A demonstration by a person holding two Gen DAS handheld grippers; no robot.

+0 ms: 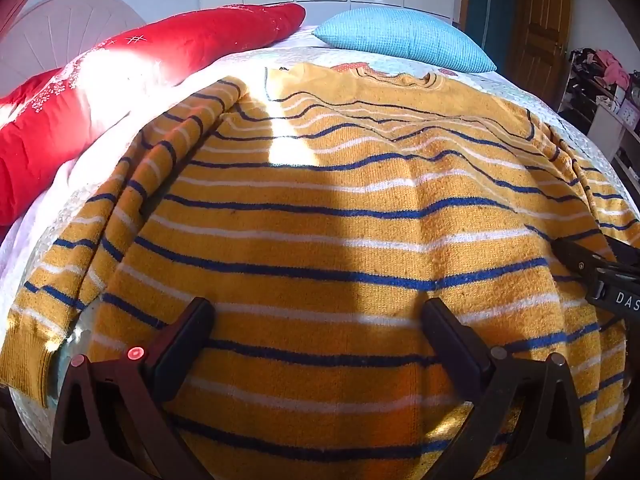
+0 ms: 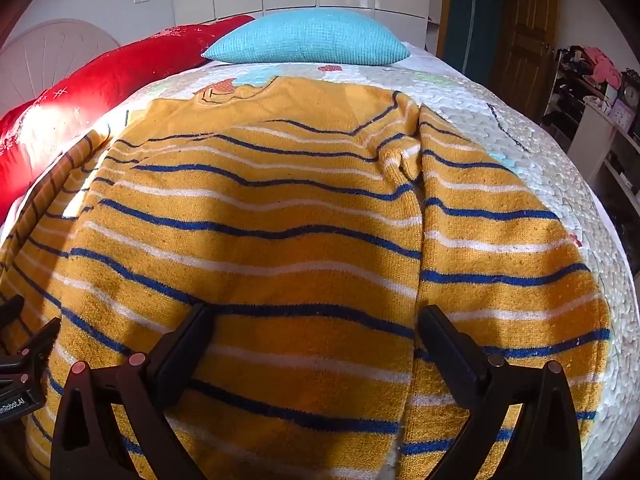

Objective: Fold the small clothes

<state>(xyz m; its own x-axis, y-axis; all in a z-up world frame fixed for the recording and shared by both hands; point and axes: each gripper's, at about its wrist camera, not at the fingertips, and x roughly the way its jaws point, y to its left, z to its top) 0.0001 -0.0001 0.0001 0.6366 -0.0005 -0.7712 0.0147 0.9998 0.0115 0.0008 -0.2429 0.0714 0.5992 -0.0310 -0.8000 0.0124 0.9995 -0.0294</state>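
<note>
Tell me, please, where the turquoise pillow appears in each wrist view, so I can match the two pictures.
Left wrist: turquoise pillow at top, right of centre, beyond the sweater's collar.
Right wrist: turquoise pillow at top centre.
Shared landmark: the red cushion to its left in both.

Sweater: yellow sweater (image 1: 320, 208) with blue and white stripes, spread flat on the bed cover (image 1: 52, 208); neckline at the far end
Left gripper: left gripper (image 1: 320, 316) low over the hem end; jaws wide apart, nothing between them
Right gripper: right gripper (image 1: 600, 276) pokes in at the right edge; its state is hidden
Sleeve: left sleeve (image 1: 132, 204) lies bunched alongside the body
Pillows: red pillow (image 1: 132, 76) far left; blue pillow (image 1: 404, 38) beyond the neckline
</note>
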